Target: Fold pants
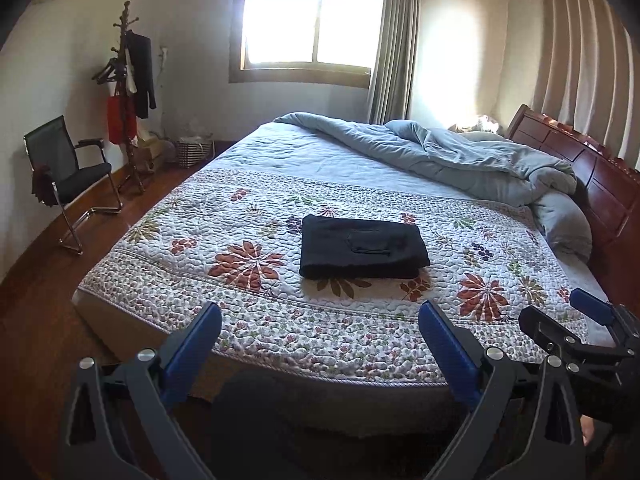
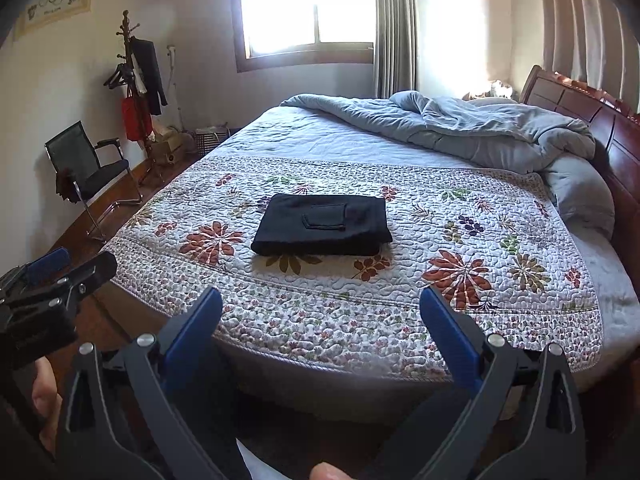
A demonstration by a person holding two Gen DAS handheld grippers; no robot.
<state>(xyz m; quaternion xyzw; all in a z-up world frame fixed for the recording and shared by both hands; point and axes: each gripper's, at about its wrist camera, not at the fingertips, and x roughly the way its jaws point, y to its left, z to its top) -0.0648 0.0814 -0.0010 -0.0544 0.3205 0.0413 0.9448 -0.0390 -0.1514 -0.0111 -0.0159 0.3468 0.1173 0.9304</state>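
Note:
Black pants [image 1: 362, 249] [image 2: 323, 225] lie folded into a compact rectangle on the floral quilt, a back pocket facing up. My left gripper [image 1: 320, 316] is open, held off the near edge of the bed with nothing between its blue-padded fingers. My right gripper [image 2: 320, 304] is open too, also back from the bed and empty. Each gripper shows in the other's view: the right one [image 1: 568, 320] at the right edge, the left one [image 2: 72, 268] at the left edge. Both are well short of the pants.
The bed [image 1: 168, 304] carries a rumpled grey duvet [image 1: 460, 152] toward the wooden headboard [image 1: 592, 168]. A black chair [image 1: 68, 176], a coat stand [image 1: 128, 92] and baskets stand by the left wall. Wooden floor lies left of the bed. A hand [image 2: 44, 392] shows at lower left.

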